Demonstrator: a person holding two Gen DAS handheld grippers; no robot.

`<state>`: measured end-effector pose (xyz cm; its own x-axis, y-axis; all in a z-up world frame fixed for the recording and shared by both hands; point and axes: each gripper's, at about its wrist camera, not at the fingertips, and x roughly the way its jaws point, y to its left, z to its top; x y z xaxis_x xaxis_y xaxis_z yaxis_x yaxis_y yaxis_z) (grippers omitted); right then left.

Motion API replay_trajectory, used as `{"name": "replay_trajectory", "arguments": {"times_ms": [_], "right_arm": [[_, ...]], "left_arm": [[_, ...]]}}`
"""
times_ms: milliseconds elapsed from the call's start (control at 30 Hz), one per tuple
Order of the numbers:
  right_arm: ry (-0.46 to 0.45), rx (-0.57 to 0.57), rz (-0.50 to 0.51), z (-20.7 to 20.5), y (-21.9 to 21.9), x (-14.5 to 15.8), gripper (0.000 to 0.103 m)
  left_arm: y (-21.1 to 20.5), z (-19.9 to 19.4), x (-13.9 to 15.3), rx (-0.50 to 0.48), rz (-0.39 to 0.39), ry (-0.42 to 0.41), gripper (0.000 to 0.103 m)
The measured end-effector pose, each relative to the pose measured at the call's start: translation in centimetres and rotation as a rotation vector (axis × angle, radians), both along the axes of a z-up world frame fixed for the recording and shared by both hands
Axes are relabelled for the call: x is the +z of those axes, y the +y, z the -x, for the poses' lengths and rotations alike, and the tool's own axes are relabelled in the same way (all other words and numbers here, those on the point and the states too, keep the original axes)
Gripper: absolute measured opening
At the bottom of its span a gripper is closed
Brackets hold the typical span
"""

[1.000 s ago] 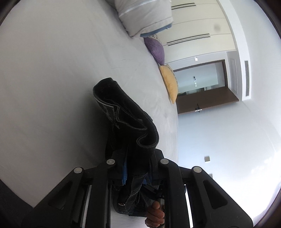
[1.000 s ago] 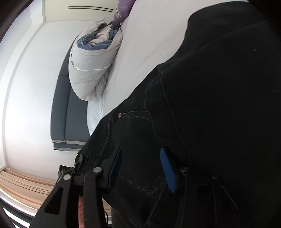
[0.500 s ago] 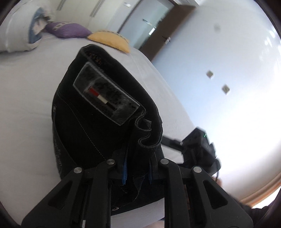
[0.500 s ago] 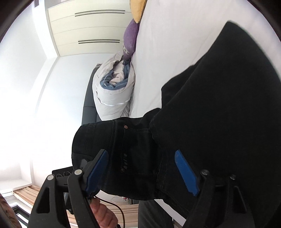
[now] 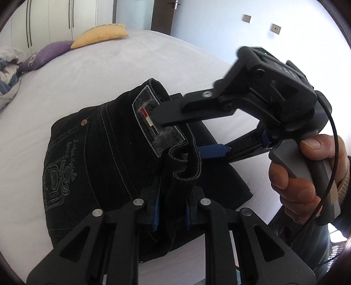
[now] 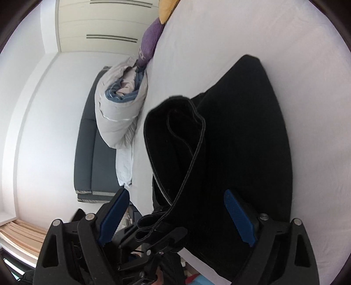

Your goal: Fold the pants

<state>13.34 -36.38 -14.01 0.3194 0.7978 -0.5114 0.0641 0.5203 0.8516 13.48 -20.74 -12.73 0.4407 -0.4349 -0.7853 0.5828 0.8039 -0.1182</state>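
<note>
Black pants [image 5: 87, 157] lie folded on the white bed [image 5: 109, 65], back pocket and grey label patch facing up. My left gripper [image 5: 172, 210] is shut on a bunched fold of the waistband, just above the bed. My right gripper [image 5: 177, 134], held by a hand [image 5: 302, 171], reaches in from the right; one finger lies over the label patch. In the right wrist view its jaws [image 6: 176, 217] are opening wide. The pants' [image 6: 241, 131] waistband hangs between the blue pads, and neither pad presses on it.
A yellow cushion [image 5: 103, 35] and a purple cushion [image 5: 48, 53] lie at the far side of the bed. A rolled grey and blue duvet [image 6: 118, 109] sits beside them. A wardrobe [image 5: 43, 22] and a dark door [image 5: 162, 13] stand behind.
My left gripper rolled and carried the waistband across over the pants. My right gripper let go of the fabric, opened wide and drew back, and now shows in the left view.
</note>
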Motion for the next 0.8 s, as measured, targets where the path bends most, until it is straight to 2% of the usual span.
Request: {"name": "replay_trajectory", "arguments": {"times_ms": [33,100,133,167,200,233,367,633,800], "right_arm": [[-0.014,0.025,0.049,-0.3,0.7,0.5,0.09],[-0.032,0.067,0.123,0.0,1.0,0.8,0.074],[-0.027,0.089,0.141,-0.3,1.3,0.9,0.054],[-0.021,0.092,0.168,-0.4,1.2,0.9,0.041],[-0.016,0.092,0.189,-0.5,1.0,0.9,0.035],[-0.015,0.093,0.204,-0.6,0.9,0.8,0.021],[-0.062,0.083,0.254,0.5,-0.2,1.5,0.017],[-0.076,0.013,0.207,0.5,-3.5,0.5,0.017],[-0.063,-0.015,0.206,0.5,-5.3,-0.5,0.017]], "left_arm": [[-0.4,0.3,0.0,-0.007,-0.018,-0.014,0.016],[-1.5,1.5,0.1,-0.013,-0.033,-0.026,0.016],[-1.7,1.7,0.0,-0.01,-0.032,-0.026,0.016],[-2.1,1.5,0.1,-0.007,-0.033,-0.029,0.016],[-2.9,2.0,0.2,-0.01,-0.038,-0.033,0.016],[-3.2,2.1,0.3,-0.014,-0.044,-0.034,0.016],[-4.9,3.0,1.1,-0.039,-0.059,-0.05,0.016],[-9.7,3.9,1.1,-0.085,-0.078,-0.056,0.016],[-11.4,4.0,0.3,-0.071,-0.078,-0.025,0.016]]}}
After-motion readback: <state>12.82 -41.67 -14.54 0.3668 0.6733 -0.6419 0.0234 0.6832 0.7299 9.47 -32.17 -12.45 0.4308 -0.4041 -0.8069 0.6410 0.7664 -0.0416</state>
